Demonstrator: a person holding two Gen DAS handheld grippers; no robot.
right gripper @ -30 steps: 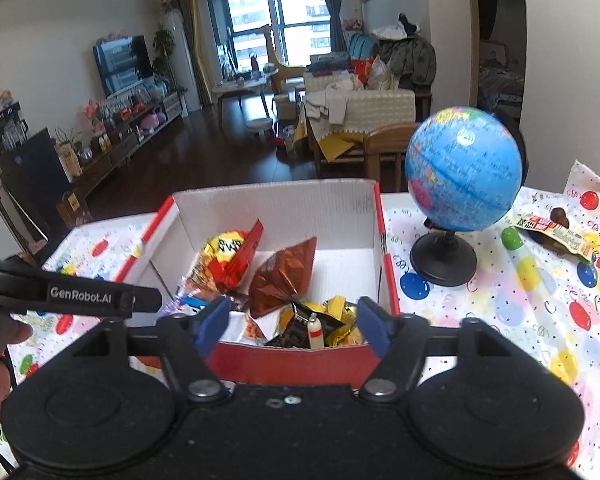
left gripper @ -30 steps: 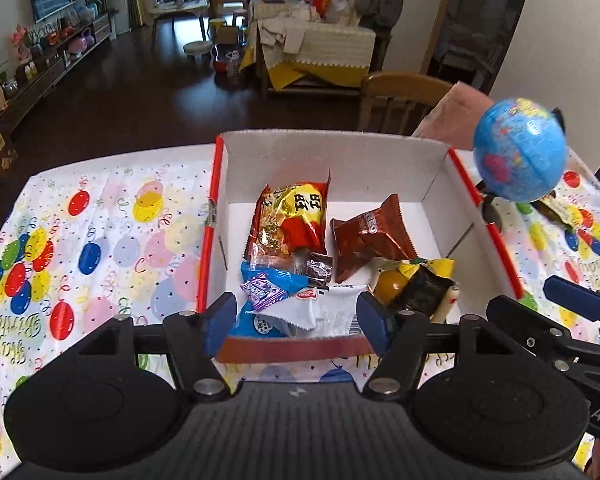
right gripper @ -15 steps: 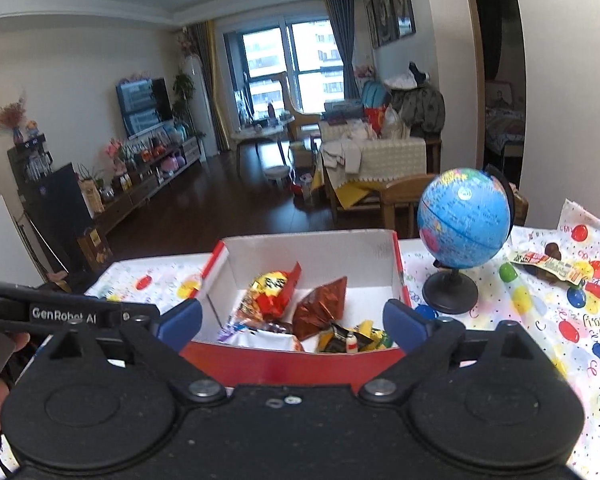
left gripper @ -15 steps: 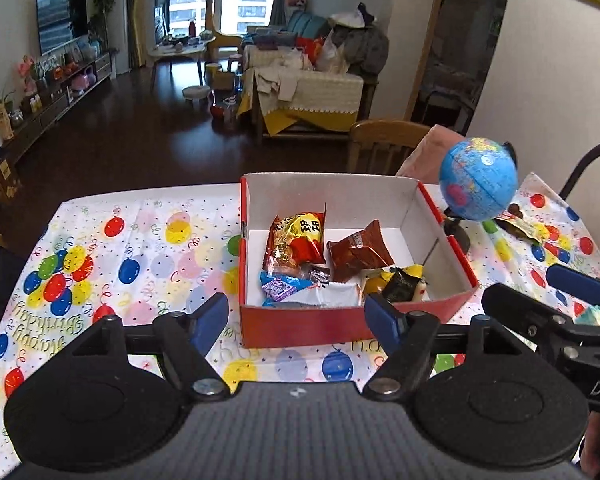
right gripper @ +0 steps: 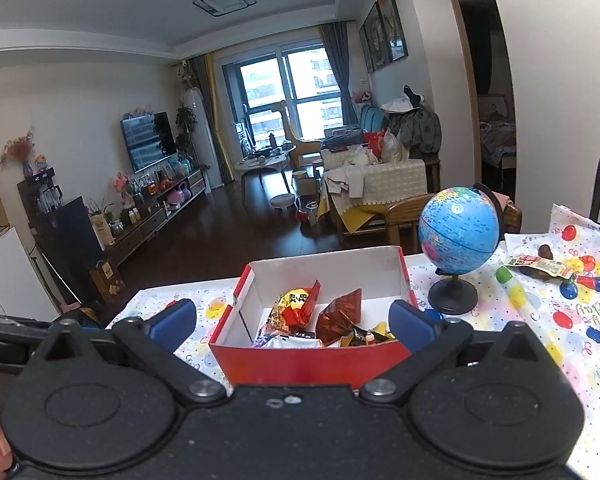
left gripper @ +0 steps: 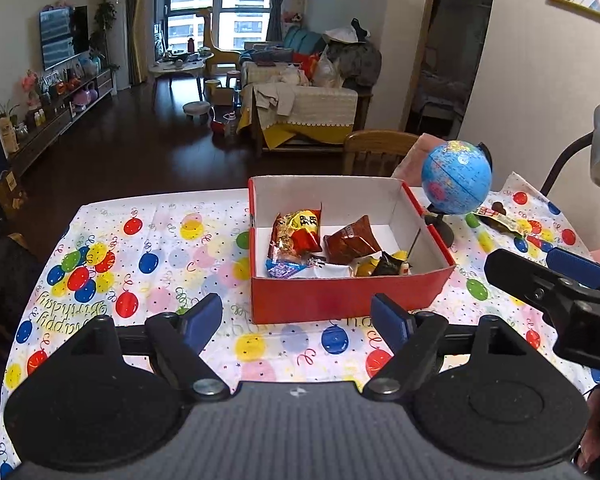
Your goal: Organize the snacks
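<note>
The red box [left gripper: 352,296] is sitting mid-counter [left gripper: 160,256], its near wall hiding the lower parts of the snack packets [left gripper: 332,248] piled inside. One packet [right gripper: 540,266] is lying far right, behind the globe [right gripper: 458,236]. The left hand-held gripper [left gripper: 298,320] and right hand-held gripper [right gripper: 292,320] are hovering near the box, jaws spread after widening, nothing between them. Open cloth is lying left of the box.

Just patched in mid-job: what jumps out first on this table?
The red box at the table's middle, with snack packets piled inside. Right of it stands a blue globe, and past that one packet lies loose on the balloon-print cloth. Both grippers, left and right, are open and hold nothing.
</note>
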